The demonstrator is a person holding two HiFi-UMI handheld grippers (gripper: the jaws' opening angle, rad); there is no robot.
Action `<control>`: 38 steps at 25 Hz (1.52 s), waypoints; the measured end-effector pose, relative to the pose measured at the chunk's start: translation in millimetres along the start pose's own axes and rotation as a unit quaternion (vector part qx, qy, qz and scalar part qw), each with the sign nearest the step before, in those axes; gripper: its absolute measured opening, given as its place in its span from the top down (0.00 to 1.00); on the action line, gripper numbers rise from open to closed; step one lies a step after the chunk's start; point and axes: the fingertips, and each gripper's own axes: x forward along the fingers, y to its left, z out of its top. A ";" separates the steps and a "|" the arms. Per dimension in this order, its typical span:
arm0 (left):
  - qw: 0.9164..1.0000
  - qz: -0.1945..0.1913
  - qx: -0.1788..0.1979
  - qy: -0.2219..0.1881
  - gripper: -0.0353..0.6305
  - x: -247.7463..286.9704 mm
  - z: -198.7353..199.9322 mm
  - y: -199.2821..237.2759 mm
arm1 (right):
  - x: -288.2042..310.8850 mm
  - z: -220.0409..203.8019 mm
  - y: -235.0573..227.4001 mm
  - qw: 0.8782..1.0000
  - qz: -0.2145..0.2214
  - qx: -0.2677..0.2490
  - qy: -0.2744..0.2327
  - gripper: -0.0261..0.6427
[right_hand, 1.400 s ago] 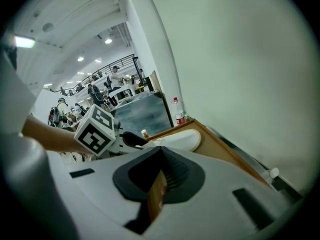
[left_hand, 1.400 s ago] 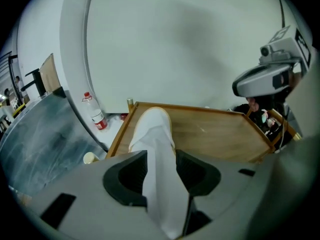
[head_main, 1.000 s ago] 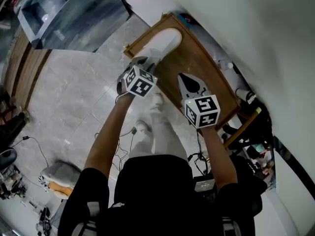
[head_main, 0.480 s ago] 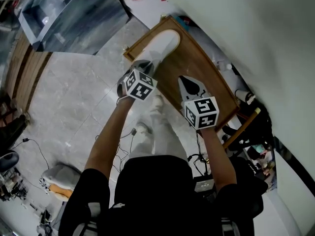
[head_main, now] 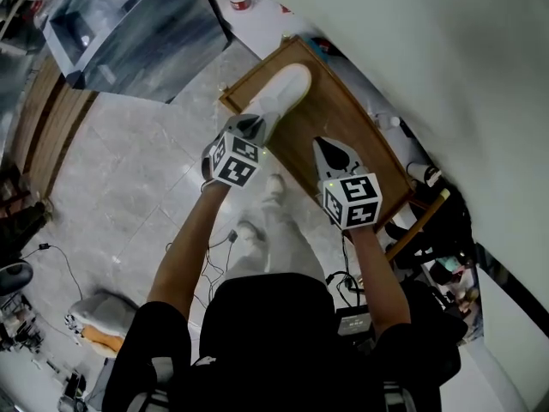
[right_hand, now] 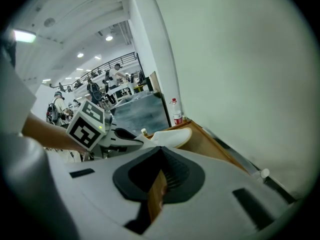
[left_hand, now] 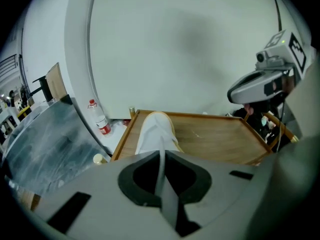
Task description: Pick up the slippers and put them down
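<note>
**White slipper caught at the heel as the lift begins**

White and soft-soled, the slipper point(head_main: 281, 91) lies along the left side of the wooden tabletop point(head_main: 347, 114), its toe toward the far corner. What has changed is the left gripper point(head_main: 250, 128). A second ago its jaws stood well apart at the slipper's near end. Now they are closing, and the left gripper view shows a thin white strip of the heel edge pinched between them. The hand has also come up a little, so the grasp looks made and the pick-up looks to be starting. The toe seems to rest on the wood for now, though I cannot say for certain. Only one slipper is in sight from where I stand.

The left arm reaches forward with the elbow bent, and its gripper points steeply down and away toward the wall. The right gripper point(head_main: 331, 151) hangs over the bare middle of the tabletop, well apart from the slipper, tilted down less sharply. It has not stirred. Its jaws are drawn together on nothing, with only a sliver of brown wood showing through the slit between them.
</note>
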 end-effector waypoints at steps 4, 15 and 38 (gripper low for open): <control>1.000 0.005 -0.014 -0.014 0.92 -26.8 0.1 -6.5 | -15.1 4.5 7.8 1.000 -0.001 -0.004 -0.008 0.97; 0.997 0.030 -0.040 -0.065 0.92 -118.7 1.9 -22.0 | -56.2 30.0 54.0 0.999 0.002 -0.023 -0.049 0.97; 0.979 0.090 -0.088 -0.160 0.92 -311.1 -26.6 -53.9 | -148.7 73.1 187.5 0.984 0.040 -0.110 -0.135 0.97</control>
